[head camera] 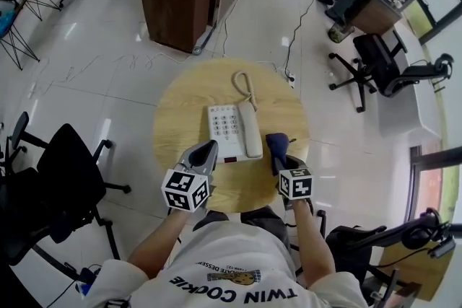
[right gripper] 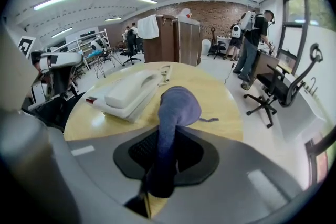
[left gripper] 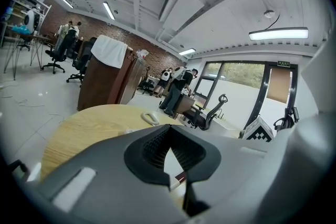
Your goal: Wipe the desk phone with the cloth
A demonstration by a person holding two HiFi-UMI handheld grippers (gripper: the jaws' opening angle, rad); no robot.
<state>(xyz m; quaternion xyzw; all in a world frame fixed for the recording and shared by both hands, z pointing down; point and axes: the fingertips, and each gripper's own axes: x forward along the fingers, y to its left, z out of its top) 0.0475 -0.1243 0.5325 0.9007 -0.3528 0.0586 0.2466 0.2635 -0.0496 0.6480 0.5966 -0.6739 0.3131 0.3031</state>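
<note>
Right gripper [right gripper: 166, 140] pinching dark blue cloth [right gripper: 178, 104], just right of white desk phone [head camera: 232, 132] at centre of round wooden table [head camera: 180, 110]. Left gripper [head camera: 206, 151] hovering at phone's lower left, jaws closed on nothing. Bare tabletop showing left of phone. White shirt [head camera: 238, 278] at bottom edge reading "TWIN COOKIE".

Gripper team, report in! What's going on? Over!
Left gripper shut, empty, by desk phone. Right gripper shut on cloth, beside phone, not wiping yet. Nothing between them.

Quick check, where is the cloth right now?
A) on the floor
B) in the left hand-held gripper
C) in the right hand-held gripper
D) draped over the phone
C: the right gripper view shows the blue cloth pinched between the jaws of the right hand-held gripper, beside the desk phone.
</note>
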